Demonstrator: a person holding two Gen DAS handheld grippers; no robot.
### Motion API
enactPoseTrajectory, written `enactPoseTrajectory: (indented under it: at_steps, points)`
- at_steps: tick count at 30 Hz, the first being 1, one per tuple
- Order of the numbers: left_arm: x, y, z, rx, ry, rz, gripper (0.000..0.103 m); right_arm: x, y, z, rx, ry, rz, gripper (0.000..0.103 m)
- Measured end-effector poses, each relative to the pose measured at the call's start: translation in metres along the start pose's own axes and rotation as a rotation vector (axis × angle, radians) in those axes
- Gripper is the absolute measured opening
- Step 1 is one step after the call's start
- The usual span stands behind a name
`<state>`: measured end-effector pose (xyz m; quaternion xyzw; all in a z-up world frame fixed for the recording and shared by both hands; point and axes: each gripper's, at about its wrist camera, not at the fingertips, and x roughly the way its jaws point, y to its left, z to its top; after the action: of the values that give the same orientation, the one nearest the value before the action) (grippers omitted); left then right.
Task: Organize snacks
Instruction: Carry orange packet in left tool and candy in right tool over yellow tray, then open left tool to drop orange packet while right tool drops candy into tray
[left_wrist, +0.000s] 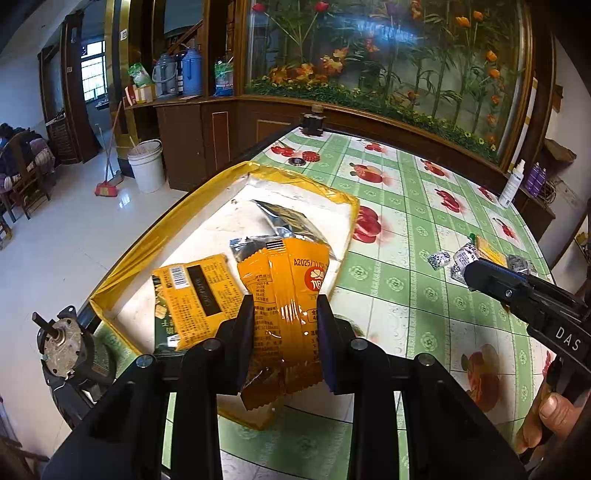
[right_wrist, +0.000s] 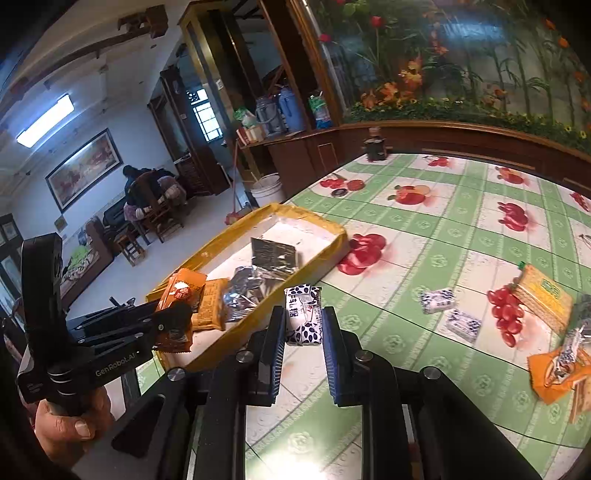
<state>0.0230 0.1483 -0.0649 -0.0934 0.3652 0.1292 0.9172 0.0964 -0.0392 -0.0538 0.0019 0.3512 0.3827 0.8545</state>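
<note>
left gripper (left_wrist: 286, 325) fingers clamped on orange snack packet (left_wrist: 286, 295), above near end of yellow tray (left_wrist: 166, 218) | right gripper (right_wrist: 303, 332) fingers pinching spotted white candy (right_wrist: 303, 317), beside tray over desk (right_wrist: 424, 258) | advice: carry both past rim, lower flat, release clear of silver packets (right_wrist: 255, 280)

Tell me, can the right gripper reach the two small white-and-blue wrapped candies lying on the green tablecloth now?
Probably not yet: the right gripper is already shut on a similar white-and-blue candy. The two candies lie unobstructed.
</note>
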Motion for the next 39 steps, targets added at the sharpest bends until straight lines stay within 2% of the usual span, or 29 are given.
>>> enactPoseTrajectory:
  at_steps: [9, 16, 25, 27, 28, 30, 32, 35, 39]
  points:
    - [0.005, 0.032, -0.001, -0.057, 0.014, 0.033, 0.028, 0.032, 0.031, 0.012, -0.039, 0.034, 0.064, 0.019]
    - [0.016, 0.053, -0.002, -0.102, 0.037, 0.056, 0.028, 0.084, 0.063, 0.023, -0.078, 0.089, 0.119, 0.019]
    - [0.030, 0.064, -0.002, -0.121, 0.067, 0.060, 0.029, 0.131, 0.088, 0.012, -0.122, 0.175, 0.149, 0.021]
    - [0.032, 0.064, -0.002, -0.121, 0.077, 0.066, 0.033, 0.134, 0.087, 0.009, -0.117, 0.178, 0.145, 0.023]
    - [0.033, 0.065, -0.003, -0.131, 0.085, 0.070, 0.039, 0.136, 0.085, 0.009, -0.114, 0.182, 0.142, 0.024]
    - [0.035, 0.067, -0.004, -0.140, 0.095, 0.071, 0.042, 0.137, 0.082, 0.008, -0.104, 0.183, 0.136, 0.035]
    - [0.033, 0.068, -0.005, -0.144, 0.091, 0.088, 0.050, 0.133, 0.080, 0.008, -0.097, 0.171, 0.133, 0.043]
    - [0.025, 0.068, -0.003, -0.150, 0.060, 0.098, 0.061, 0.121, 0.073, 0.010, -0.078, 0.146, 0.131, 0.043]
    - [0.015, 0.063, 0.000, -0.147, 0.030, 0.097, 0.063, 0.104, 0.059, 0.012, -0.040, 0.119, 0.120, 0.049]
